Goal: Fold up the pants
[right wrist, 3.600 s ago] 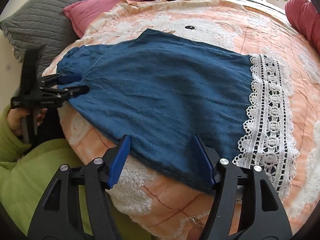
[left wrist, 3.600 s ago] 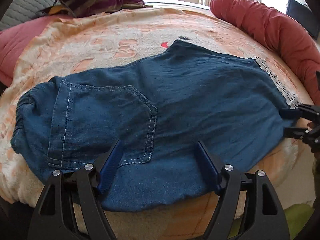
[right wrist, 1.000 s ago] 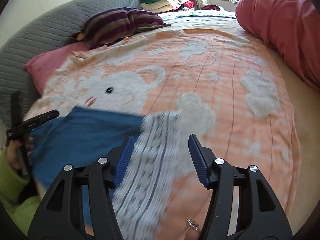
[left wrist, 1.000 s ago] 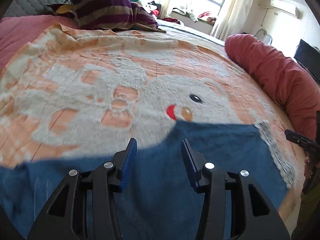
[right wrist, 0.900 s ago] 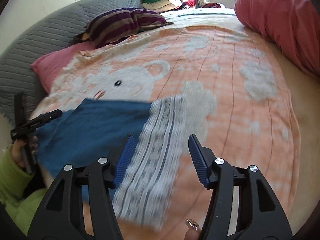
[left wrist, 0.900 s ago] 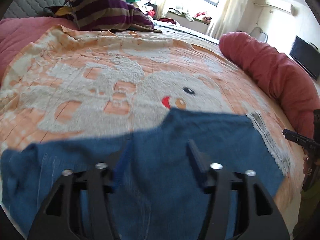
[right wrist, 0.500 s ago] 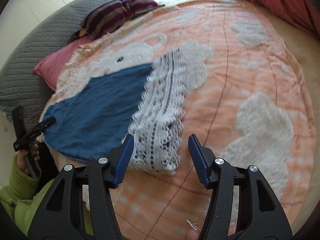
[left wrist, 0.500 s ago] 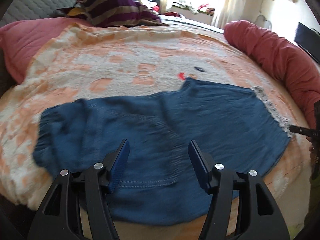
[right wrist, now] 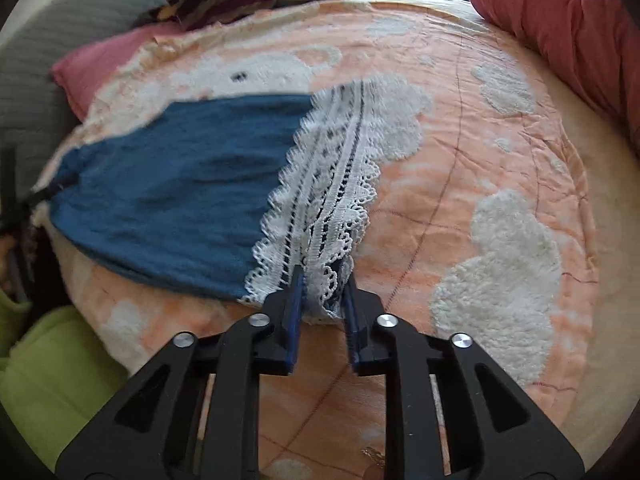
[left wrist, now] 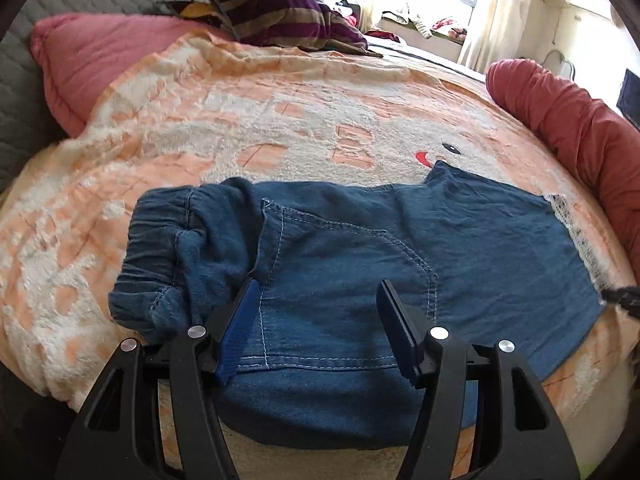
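Note:
The blue denim pants (left wrist: 360, 252) lie flat on the orange and white blanket (left wrist: 240, 120), the gathered waistband at the left and the white lace hem (left wrist: 580, 240) at the far right. My left gripper (left wrist: 316, 300) is open over the back pocket, near the waistband end. In the right wrist view the pants (right wrist: 180, 192) end in the lace hem (right wrist: 324, 200). My right gripper (right wrist: 322, 280) is shut on the near corner of the lace hem. The right gripper's tip (left wrist: 620, 296) shows at the far right of the left wrist view.
A pink pillow (left wrist: 100, 60) and a striped cushion (left wrist: 272, 16) lie at the head of the bed. A red bolster (left wrist: 568, 116) runs along the right side. My green sleeve (right wrist: 48, 360) is at the lower left of the right wrist view.
Both grippers came back down to the pants' near edge. The right gripper closed on the lace hem corner. The left gripper stays open over the pocket.

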Demonstrator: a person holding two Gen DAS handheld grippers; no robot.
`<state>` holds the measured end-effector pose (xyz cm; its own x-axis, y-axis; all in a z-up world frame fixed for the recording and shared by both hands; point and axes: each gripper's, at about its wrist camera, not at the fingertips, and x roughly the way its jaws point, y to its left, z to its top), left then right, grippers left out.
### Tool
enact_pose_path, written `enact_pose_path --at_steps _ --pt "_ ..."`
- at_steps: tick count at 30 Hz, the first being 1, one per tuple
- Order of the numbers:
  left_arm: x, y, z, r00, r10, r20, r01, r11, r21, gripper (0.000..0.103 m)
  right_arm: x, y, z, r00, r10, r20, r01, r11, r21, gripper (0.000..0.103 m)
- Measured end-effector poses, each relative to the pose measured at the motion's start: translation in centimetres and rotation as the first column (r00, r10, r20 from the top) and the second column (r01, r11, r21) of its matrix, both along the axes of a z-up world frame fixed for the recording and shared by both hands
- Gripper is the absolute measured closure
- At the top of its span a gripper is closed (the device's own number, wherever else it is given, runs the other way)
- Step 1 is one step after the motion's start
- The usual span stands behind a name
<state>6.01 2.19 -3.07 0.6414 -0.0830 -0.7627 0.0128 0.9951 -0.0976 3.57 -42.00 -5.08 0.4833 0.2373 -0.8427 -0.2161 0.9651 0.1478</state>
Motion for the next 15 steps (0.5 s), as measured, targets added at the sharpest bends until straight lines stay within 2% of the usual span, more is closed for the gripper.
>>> enact_pose_path --at_steps 3,7,9,13,15 --pt "0.2 -0.2 -0.2 1.0 -0.003 -0.002 0.003 1.0 0.016 0.043 -0.1 -0.6 0.0 0.999 -0.032 -0.003 0.032 0.999 0.021 0.082" --pt "-0.2 -0.5 0.4 1.0 0.004 0.011 -0.005 1.0 0.027 0.042 -0.5 -1.2 1.0 0.998 -0.052 0.023 0.051 0.999 0.014 0.065" --pt "-0.7 -1.0 1.2 0.999 -0.003 0.039 0.002 0.999 0.039 0.016 -0.8 -1.6 1.7 0.997 -0.069 0.043 0.068 0.997 0.026 0.06" --pt "-1.4 -2.1 2.7 0.997 -0.033 0.075 0.029 0.998 0.053 0.016 -1.2 -2.0 3.4 0.99 -0.095 0.105 0.092 0.995 0.037 0.048" --pt "-1.8 -2.7 3.4 0.995 -0.051 0.09 0.047 0.998 0.051 0.016 -1.3 -1.7 4.1 0.987 -0.089 0.133 0.084 0.996 0.041 0.045"
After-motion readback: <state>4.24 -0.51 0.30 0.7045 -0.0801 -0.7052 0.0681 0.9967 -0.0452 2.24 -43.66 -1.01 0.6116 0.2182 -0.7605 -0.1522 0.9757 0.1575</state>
